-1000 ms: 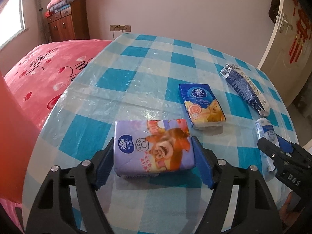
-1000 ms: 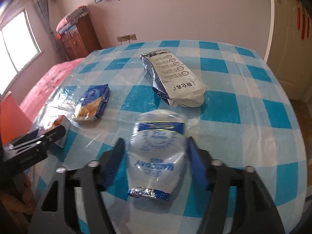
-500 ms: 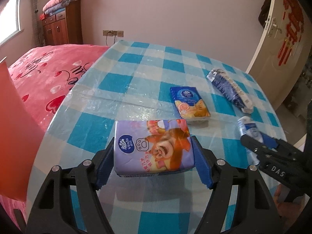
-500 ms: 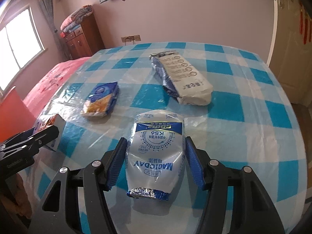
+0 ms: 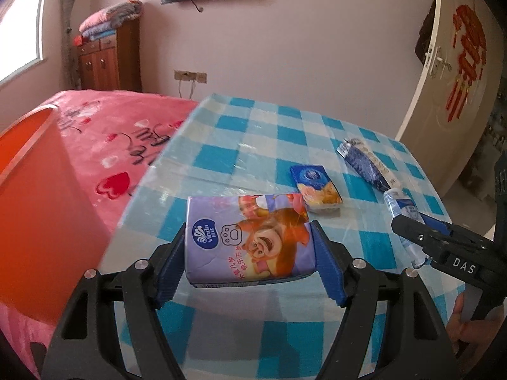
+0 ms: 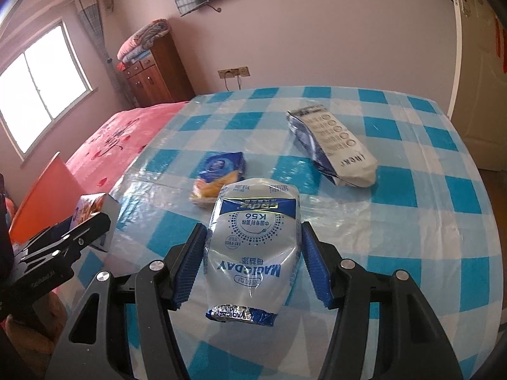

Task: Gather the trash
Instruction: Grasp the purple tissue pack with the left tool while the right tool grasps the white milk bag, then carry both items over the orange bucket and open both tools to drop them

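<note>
A purple rectangular Vinda tissue pack (image 5: pixel 248 237) printed with a cartoon bear is pinched crosswise by the left gripper (image 5: pixel 250 264) above the blue-and-white checked desk (image 5: pixel 263 133). A silver-and-blue foil pouch (image 6: pixel 253 250) marked MAGICDAY and K56, its long axis pointing away, is clamped by the right gripper (image 6: pixel 253 269). An orange bin (image 5: pixel 41 215) is seen at left.

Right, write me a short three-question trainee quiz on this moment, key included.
1. True or false: the left gripper holds a purple tissue pack.
2. What does the right gripper hold? A) a can B) a white MAGICDAY pouch C) nothing
3. How many packages lie loose on the checked tablecloth?

Key: 1 true. 2 B. 3 two: the blue tissue pack and the long white-and-blue bag.
</note>
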A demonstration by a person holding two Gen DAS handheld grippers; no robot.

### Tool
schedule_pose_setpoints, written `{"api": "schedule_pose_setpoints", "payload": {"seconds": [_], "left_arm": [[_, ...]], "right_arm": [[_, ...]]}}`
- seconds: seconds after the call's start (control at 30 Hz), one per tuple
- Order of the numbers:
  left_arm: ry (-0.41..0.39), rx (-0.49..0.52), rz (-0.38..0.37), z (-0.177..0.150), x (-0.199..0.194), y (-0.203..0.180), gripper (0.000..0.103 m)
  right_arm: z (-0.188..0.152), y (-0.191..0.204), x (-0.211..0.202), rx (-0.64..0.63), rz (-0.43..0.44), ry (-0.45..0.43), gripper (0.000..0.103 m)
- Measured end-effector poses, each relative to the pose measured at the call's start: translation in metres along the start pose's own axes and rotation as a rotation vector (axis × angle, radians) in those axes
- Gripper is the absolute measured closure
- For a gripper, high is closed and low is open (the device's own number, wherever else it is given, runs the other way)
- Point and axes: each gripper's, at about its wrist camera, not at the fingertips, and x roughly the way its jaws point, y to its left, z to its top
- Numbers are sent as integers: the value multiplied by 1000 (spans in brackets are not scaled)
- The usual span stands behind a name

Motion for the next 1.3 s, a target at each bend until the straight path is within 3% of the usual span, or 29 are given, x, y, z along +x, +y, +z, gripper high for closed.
{"api": "schedule_pose_setpoints", "payload": {"seconds": [0.37,0.63,0.87,1.07,1.3], "left_arm": [[-106,-57,35,18,-47,35,30],[-182,-122,83,36,-88,74,30],[-221,-174,193,43,-119,123,30],[-210,-236,285,38,-128,169,30],[-194,-278,327,34,-128,203,30]], "right_arm": [[9,41,-14,-49,55,-5,43],[28,86,-22,-97,154,5,43],[50,160,-27,-212,287,6,43],[67,233,-24,-318,409,14,43],[75,308,-13,-424,509,19,43]]}}
